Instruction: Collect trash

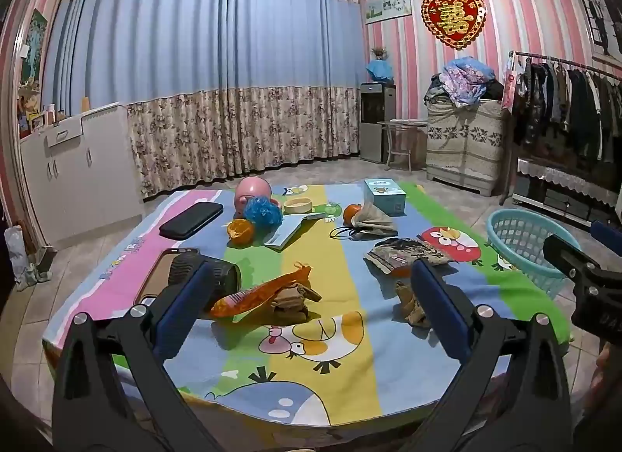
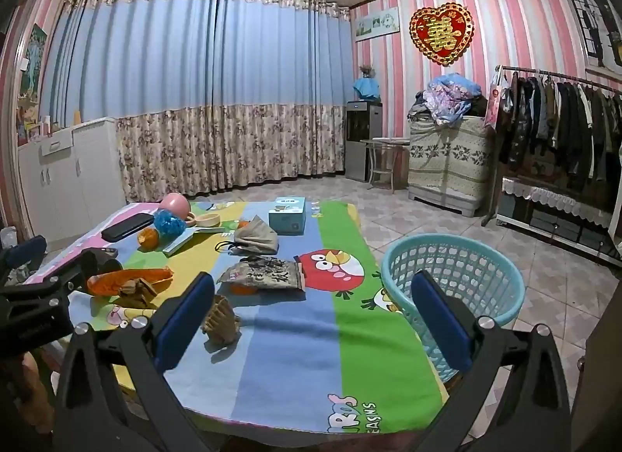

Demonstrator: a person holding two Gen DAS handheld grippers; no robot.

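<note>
Two grippers hover over the near edge of the worktop, both with jaws spread wide and nothing between the blue pads. Ahead of the left gripper lie a long orange snack wrapper and, touching it, a crumpled brown paper wad. Ahead of the right gripper a second crumpled brown paper scrap sits just beside its left pad. Farther out rests a flattened dark printed snack bag. The round turquoise plastic basket stands on the floor against the worktop's right edge — the likely place for the trash.

Collection looks not yet begun: the basket appears empty, though its floor is partly hidden. The next move likely calls for lowering one gripper around the nearest scrap, closing lightly, then carrying it right to the basket — thin wrappers may slip.

Readable writing is scant: the bright cartoon-printed cloth shows "EASNS" and part of "ROS" at its near edge; characters on the snack bag are too small to read.
</note>
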